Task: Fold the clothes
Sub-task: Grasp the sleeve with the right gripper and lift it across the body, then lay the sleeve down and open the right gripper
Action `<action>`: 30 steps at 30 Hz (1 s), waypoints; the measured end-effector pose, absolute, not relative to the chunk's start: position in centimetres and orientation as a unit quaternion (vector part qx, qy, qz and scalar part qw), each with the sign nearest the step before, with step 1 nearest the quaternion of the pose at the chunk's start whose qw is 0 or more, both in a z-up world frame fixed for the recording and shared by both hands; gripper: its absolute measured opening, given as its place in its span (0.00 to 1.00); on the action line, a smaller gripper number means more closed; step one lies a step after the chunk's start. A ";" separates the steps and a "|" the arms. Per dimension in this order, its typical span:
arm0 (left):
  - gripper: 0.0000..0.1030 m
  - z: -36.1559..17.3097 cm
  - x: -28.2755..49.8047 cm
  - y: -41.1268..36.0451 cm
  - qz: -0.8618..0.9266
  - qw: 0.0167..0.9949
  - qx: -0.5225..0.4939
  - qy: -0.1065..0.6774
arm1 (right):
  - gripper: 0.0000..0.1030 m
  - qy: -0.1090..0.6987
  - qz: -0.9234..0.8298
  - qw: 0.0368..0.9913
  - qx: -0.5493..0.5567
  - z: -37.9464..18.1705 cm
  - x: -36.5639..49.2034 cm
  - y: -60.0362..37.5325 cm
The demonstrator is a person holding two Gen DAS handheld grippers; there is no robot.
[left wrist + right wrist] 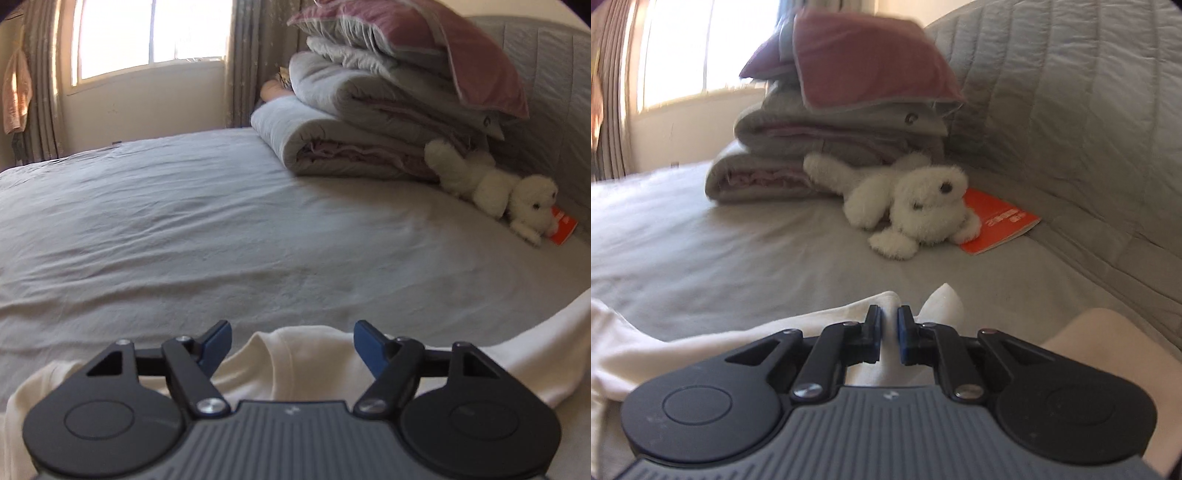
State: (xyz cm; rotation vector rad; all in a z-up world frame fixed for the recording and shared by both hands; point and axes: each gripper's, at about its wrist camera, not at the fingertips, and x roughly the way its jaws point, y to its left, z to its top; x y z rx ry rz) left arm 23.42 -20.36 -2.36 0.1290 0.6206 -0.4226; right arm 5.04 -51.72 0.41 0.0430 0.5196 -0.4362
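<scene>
Right wrist view: my right gripper [889, 334] is clenched on a fold of the white garment [701, 339], cloth pinched between the blue pads. My left gripper [291, 347] stands spread wide above the same garment, gripping nothing. The garment lies on the grey bed sheet [184, 229]. Farther off sit a white plush toy [916, 206], an orange booklet [997, 225] and stacked quilts [369, 118].

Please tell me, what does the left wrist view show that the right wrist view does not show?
Only the left wrist view shows the open left gripper over the white garment and a peach cloth hanging beside the window. Only the right wrist view shows the right gripper shut on that garment. Both share the grey bed, folded bedding stack, white plush toy and orange booklet.
</scene>
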 end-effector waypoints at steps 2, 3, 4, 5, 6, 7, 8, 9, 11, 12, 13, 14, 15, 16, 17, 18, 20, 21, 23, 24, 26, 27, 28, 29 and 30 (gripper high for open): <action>0.67 -3.5 24.5 -20.8 -0.208 0.921 0.078 0.321 | 0.12 0.292 -0.207 0.934 0.007 -1.2 6.4 -52.1; 0.63 -3.8 24.6 -20.8 -0.210 0.920 0.079 0.322 | 0.15 0.310 -0.204 0.929 -0.001 -2.0 7.1 -52.3; 0.58 -4.1 24.5 -20.7 -0.213 0.919 0.078 0.321 | 0.19 0.325 -0.200 0.924 -0.006 -2.8 7.5 -52.5; 0.56 -4.5 24.4 -20.7 -0.216 0.919 0.077 0.320 | 0.22 0.330 -0.197 0.923 -0.008 -3.3 7.6 -52.6; 0.48 -4.8 24.3 -20.6 -0.219 0.919 0.075 0.319 | 0.31 0.331 -0.193 0.924 -0.004 -3.7 7.5 -52.8; 0.27 -4.8 24.2 -20.5 -0.221 0.920 0.071 0.315 | 0.37 0.321 -0.185 0.929 0.010 -3.5 7.1 -53.2; 0.21 -4.7 24.0 -20.4 -0.223 0.922 0.064 0.309 | 0.50 0.311 -0.176 0.934 0.025 -3.4 6.6 -53.6; 0.15 -4.6 23.8 -20.3 -0.225 0.924 0.058 0.304 | 0.57 0.297 -0.169 0.939 0.044 -3.1 6.1 -54.2; 0.14 -4.3 22.9 -20.3 -0.206 0.937 0.053 0.276 | 0.61 0.257 -0.154 0.949 0.098 -1.9 4.6 -55.8; 0.14 -4.2 22.6 -20.4 -0.196 0.943 0.052 0.264 | 0.65 0.239 -0.148 0.952 0.120 -1.4 4.0 -56.6; 0.14 -4.1 22.3 -20.5 -0.186 0.948 0.052 0.254 | 0.66 0.229 -0.143 0.954 0.129 -1.0 3.5 -57.0; 0.14 -4.0 22.0 -20.6 -0.177 0.952 0.051 0.244 | 0.68 0.228 -0.140 0.955 0.132 -0.7 3.3 -57.3; 0.14 -3.9 21.8 -20.7 -0.166 0.956 0.053 0.237 | 0.68 0.233 -0.139 0.954 0.128 -0.7 3.4 -57.4; 0.14 -3.9 21.7 -20.8 -0.154 0.959 0.055 0.231 | 0.68 0.237 -0.139 0.953 0.124 -0.6 3.5 -57.5; 0.14 -3.8 21.6 -20.8 -0.141 0.962 0.057 0.225 | 0.68 0.242 -0.144 0.952 0.118 -0.5 3.6 -57.6; 0.14 -3.8 21.5 -20.9 -0.129 0.965 0.060 0.221 | 0.68 0.245 -0.161 0.950 0.106 -0.5 3.7 -57.5; 0.14 -3.8 21.6 -20.9 -0.113 0.967 0.065 0.219 | 0.68 0.243 -0.178 0.948 0.102 -0.7 3.5 -58.0; 0.14 -3.9 21.8 -21.0 -0.109 0.966 0.068 0.223 | 0.68 0.242 -0.181 0.947 0.106 -0.9 3.5 -58.3; 0.14 -4.2 22.1 -21.2 -0.107 0.963 0.073 0.235 | 0.68 0.248 -0.169 0.946 0.126 -1.4 3.8 -59.1; 0.14 -4.3 22.3 -21.3 -0.106 0.962 0.076 0.240 | 0.68 0.253 -0.161 0.946 0.128 -1.8 4.3 -59.3; 0.14 -4.5 22.5 -21.4 -0.105 0.960 0.080 0.248 | 0.67 0.262 -0.144 0.948 0.111 -2.4 5.5 -59.2; 0.14 -4.4 22.5 -21.3 -0.106 0.960 0.078 0.248 | 0.51 0.270 -0.138 0.948 0.100 -2.7 6.0 -59.0; 0.14 -4.4 22.5 -21.2 -0.107 0.960 0.075 0.247 | 0.23 0.278 -0.133 0.947 0.089 -3.0 6.5 -58.8; 0.14 -4.3 22.4 -21.1 -0.108 0.961 0.071 0.245 | 0.07 0.285 -0.132 0.946 0.079 -3.1 6.8 -58.6; 0.14 -4.2 22.2 -20.9 -0.109 0.962 0.065 0.240 | 0.06 0.284 -0.142 0.946 0.074 -2.9 6.7 -58.4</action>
